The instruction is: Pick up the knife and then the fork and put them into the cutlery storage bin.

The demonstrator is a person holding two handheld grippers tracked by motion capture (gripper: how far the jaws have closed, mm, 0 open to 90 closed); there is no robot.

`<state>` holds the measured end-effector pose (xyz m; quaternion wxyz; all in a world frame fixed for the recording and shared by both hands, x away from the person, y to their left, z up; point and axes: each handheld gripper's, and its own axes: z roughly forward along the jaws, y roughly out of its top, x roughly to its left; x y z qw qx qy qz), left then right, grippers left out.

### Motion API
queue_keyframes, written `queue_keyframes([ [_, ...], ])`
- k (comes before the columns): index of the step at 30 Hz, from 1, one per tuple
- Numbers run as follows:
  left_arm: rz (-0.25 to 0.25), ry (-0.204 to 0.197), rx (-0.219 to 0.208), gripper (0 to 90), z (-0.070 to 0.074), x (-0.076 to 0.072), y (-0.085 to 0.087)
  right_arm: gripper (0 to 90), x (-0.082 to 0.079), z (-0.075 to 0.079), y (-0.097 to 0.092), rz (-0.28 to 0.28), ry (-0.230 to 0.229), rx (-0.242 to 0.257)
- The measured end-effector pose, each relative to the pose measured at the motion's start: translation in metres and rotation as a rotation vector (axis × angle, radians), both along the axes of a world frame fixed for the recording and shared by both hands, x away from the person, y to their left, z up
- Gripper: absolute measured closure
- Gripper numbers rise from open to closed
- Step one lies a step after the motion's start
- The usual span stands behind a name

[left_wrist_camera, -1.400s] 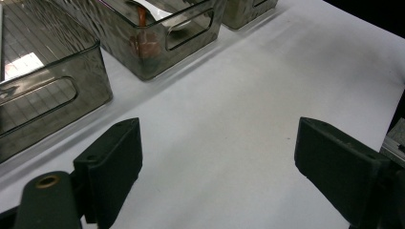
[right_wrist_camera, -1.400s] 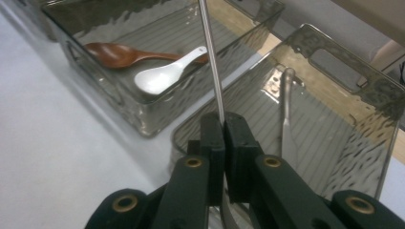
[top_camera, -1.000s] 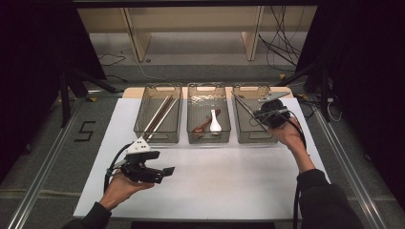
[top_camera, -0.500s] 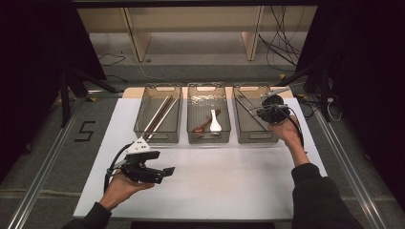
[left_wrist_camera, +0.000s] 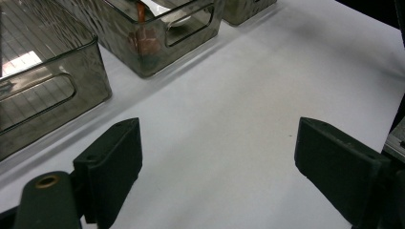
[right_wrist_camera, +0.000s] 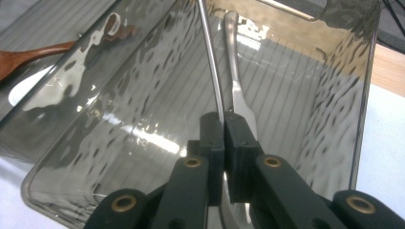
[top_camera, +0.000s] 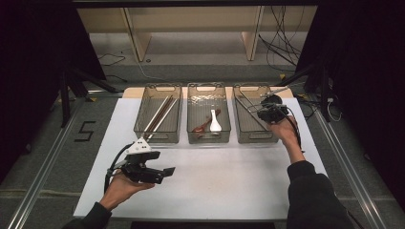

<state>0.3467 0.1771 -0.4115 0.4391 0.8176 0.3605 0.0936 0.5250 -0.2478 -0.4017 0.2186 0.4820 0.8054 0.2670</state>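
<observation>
Cutlery sorting is what this looks like: three smoky clear bins stand in a row along the far edge of the white counter, each for one kind of utensil. The left bin holds long chopsticks, the middle bin a white spoon and a brown wooden one.

The right tool hangs over the right bin, toward the counter's far right corner, its jaws pressed together on a slim metal utensil. Gripping low on the handle lets the length trail down into the bin, so I judge it is being lowered in to join a metal fork lying on the bin's ribbed floor. The pinched piece is a thin, bright steel shaft, straight and glossy, running away from the jaws beside the fork; its working end is hidden, so I cannot tell what it is.

The left tool hovers low over bare counter near the front left, jaws spread wide with nothing between them, likely kept clear while the other hand works.
</observation>
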Motion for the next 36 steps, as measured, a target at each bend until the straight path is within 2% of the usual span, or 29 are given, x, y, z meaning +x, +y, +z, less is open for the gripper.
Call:
queue_keyframes([
  [11, 0.0, 0.003, 0.001, 16.0, 0.0, 0.0, 0.0, 84.5, 0.002, -0.007, 0.007, 0.011, 0.037, -0.021],
  [14, 0.001, 0.005, 0.001, 16.0, 0.0, 0.0, 0.0, 76.2, 0.001, -0.003, 0.008, 0.011, 0.015, 0.004],
  [17, -0.001, 0.006, 0.004, 16.0, 0.0, 0.0, 0.0, 73.2, -0.001, 0.003, 0.01, 0.031, -0.007, 0.013],
  [24, 0.0, 0.005, 0.002, 16.0, 0.0, 0.0, 0.0, 61.9, -0.01, 0.011, 0.009, 0.057, -0.023, 0.042],
  [31, 0.007, 0.004, -0.008, 16.0, 0.0, 0.0, 0.001, 51.1, -0.029, 0.022, 0.014, 0.094, -0.069, 0.117],
  [36, 0.004, 0.003, -0.01, 15.9, 0.0, 0.0, 0.001, 46.8, -0.047, 0.023, 0.015, 0.106, -0.084, 0.204],
])
